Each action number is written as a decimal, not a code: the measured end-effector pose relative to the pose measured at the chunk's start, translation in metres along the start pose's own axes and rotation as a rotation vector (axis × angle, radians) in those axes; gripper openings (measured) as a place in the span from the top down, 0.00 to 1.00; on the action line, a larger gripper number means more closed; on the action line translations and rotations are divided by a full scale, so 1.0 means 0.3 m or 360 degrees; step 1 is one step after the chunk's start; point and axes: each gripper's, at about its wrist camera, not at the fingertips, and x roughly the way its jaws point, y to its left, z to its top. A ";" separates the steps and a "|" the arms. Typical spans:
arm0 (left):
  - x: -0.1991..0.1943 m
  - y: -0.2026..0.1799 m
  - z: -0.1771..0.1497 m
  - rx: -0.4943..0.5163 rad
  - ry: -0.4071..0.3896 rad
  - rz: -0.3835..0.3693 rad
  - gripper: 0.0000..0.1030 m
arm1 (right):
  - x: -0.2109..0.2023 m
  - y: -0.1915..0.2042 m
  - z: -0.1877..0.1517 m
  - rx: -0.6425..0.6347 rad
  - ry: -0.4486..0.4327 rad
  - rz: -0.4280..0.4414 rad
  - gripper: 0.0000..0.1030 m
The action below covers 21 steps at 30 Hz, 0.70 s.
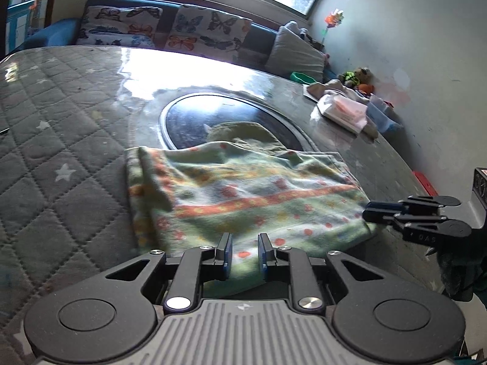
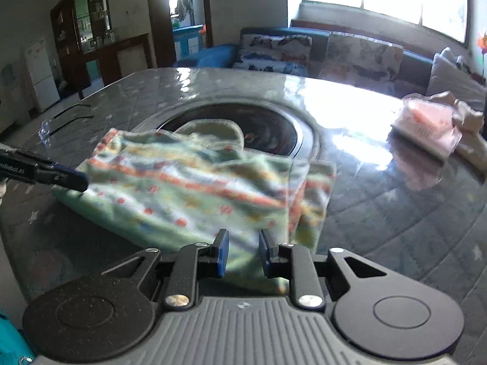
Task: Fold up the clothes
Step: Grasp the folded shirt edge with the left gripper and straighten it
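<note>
A green child's garment point(image 1: 258, 188) with an orange band and small flowers lies partly folded on the table point(image 1: 61, 140). Its far part reaches onto a round black inset. In the left wrist view my left gripper point(image 1: 243, 252) is at the near edge, with cloth running up between its blue pads, shut on it. My right gripper point(image 1: 366, 210) pinches the garment's near right corner. In the right wrist view the right gripper point(image 2: 243, 254) has the garment point(image 2: 188, 188) bunched between its fingers. There the left gripper point(image 2: 83, 182) sits at the cloth's left corner.
The table wears a grey quilted star cover under glossy clear plastic, with a round black inset point(image 1: 194, 115) in its middle. A tissue pack point(image 1: 344, 112) and pale cloths lie at the far right. A sofa with butterfly cushions point(image 1: 201, 30) stands behind, and a wall runs close on the right.
</note>
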 end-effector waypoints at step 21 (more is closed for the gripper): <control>0.048 0.083 0.129 -0.0043 -0.0078 0.0130 0.80 | 0.180 -0.070 0.130 0.0055 -0.0049 -0.0076 0.79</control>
